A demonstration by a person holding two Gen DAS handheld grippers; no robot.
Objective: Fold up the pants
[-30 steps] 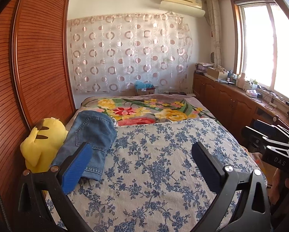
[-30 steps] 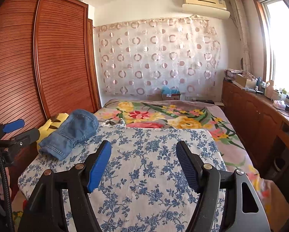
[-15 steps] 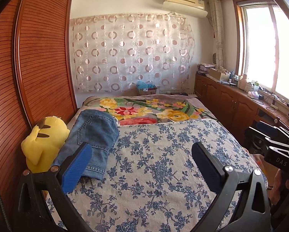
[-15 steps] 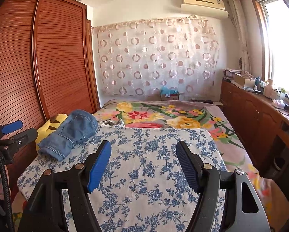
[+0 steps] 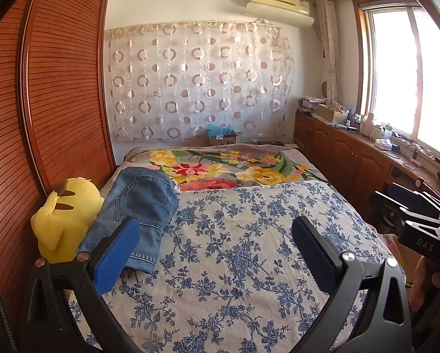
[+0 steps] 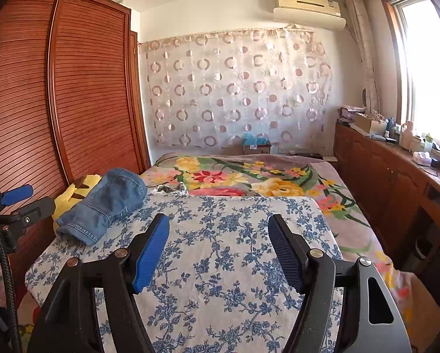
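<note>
Pants [image 5: 137, 206] at blue-flowered cover's [image 5: 249, 250] left edge

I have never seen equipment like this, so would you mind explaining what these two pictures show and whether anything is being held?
A person holds a hand-held claw in each hand, each with a camera looking along its two fingers. One picture comes from the left claw, the other from the right claw. Both stand open and hold nothing. Below them is a bed with a blue-flowered cover. Folded jeans lie at its left edge, leaning on a yellow plush toy.
</note>
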